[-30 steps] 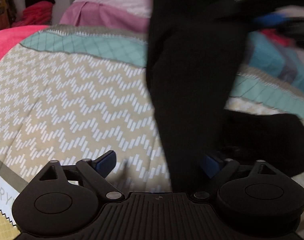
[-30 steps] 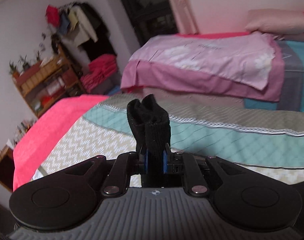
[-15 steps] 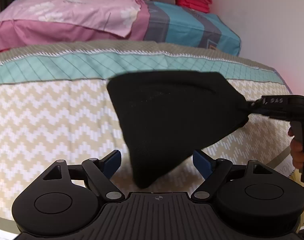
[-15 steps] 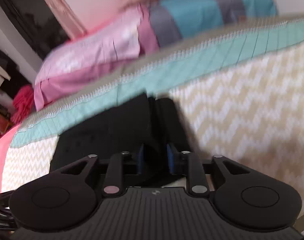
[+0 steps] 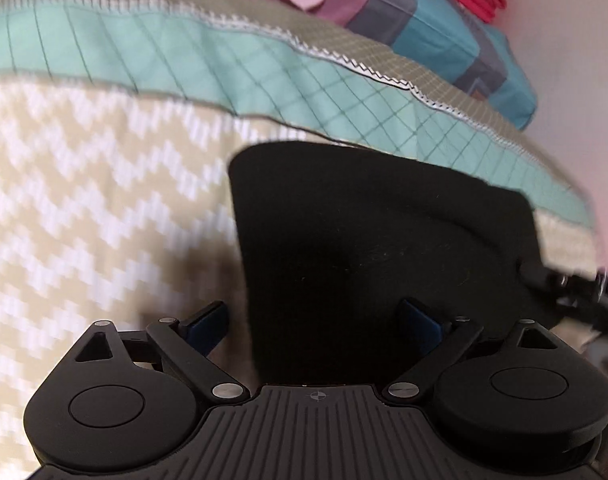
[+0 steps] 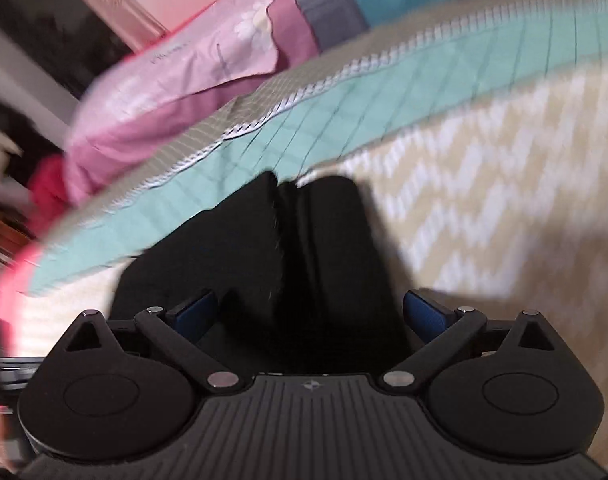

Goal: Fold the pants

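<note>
The black pants (image 5: pixel 368 248) are being spread on the chevron bedspread (image 5: pixel 83 208), reaching up between the wide-set jaws of the left gripper (image 5: pixel 314 322). The right gripper (image 6: pixel 310 314) jaws are being opened, with the folded pants edge lying loose between them.

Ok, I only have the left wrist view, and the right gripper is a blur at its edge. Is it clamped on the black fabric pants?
Observer: No. In the right wrist view the right gripper has its jaws opening, and its blue pads stand clear of the black fabric pants lying between them.
Operator: How does that end lie?
Observer: Two thick folds side by side with a groove between them, on the beige zigzag-patterned bedspread.
Operator: Anything past it?
Observer: A blurred bright pink blanket along the bed's edge, at the picture's left.
</note>
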Available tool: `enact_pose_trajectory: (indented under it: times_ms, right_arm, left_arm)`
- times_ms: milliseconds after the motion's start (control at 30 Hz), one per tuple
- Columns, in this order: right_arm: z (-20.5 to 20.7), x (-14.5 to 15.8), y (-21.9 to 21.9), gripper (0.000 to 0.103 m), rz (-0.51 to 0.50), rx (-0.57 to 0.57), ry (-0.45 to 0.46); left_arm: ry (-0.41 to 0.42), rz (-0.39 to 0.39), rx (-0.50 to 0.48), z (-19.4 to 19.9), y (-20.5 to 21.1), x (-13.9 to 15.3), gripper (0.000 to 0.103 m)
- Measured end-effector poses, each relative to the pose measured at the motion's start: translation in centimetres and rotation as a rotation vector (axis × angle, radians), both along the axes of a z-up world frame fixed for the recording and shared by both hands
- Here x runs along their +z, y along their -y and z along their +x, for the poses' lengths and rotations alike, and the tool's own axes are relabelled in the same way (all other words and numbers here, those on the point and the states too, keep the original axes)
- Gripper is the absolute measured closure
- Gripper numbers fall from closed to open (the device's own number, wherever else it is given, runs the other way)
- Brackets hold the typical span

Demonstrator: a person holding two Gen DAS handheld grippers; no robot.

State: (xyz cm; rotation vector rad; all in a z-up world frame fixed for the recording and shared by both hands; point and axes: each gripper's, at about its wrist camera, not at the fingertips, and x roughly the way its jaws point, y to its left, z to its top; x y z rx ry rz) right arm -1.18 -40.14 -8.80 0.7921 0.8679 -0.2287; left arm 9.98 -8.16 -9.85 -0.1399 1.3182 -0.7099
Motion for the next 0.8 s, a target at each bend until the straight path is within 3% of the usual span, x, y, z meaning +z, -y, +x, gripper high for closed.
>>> enact_pose_trajectory:
  times_ms: [67, 100, 133, 167, 233, 367, 600, 800]
  right_arm:
    - [-0.4, -0.6, 0.0, 0.01, -0.002, 0.002, 0.023]
    - [-0.5, -0.5, -0.3, 0.017, -0.031, 0.011, 0.032]
    - [-0.5, -0.5, -0.4, 0.034, -0.043, 0.018, 0.049]
    - [-0.6, -0.3, -0.4, 0.043, -0.012, 0.027, 0.073]
    - [-0.8, 0.1, -0.1, 0.054, 0.029, 0.012, 0.099]
    - [-2.5, 3.0, -0.9, 0.056, 0.042, 0.03, 0.155]
    - [-8.7, 7.7, -3.9, 0.056, 0.069, 0.04, 0.244]
    - [-16.1, 7.9, -8.2, 0.055, 0.091, -0.003, 0.212]
  left_arm:
    - [-0.047, -0.046, 0.028, 0.5, -0.3, -0.6, 0.0]
    - [-0.055, -0.062, 0.039, 0.5, -0.4, -0.7, 0.0]
    - [-0.064, -0.093, 0.038, 0.5, -0.2, -0.5, 0.0]
    - [-0.091, -0.135, 0.032, 0.5, -0.1, -0.5, 0.0]
    - [-0.084, -0.135, 0.061, 0.1, 0.0, 0.6, 0.0]
    - [-0.02, -0.175, 0.048, -2.1, -0.8, 4.5, 0.0]
    - [0.123, -0.154, -0.079, -8.8, -3.8, 11.5, 0.0]
    - [0.118, -0.129, -0.159, -15.0, -7.0, 11.7, 0.0]
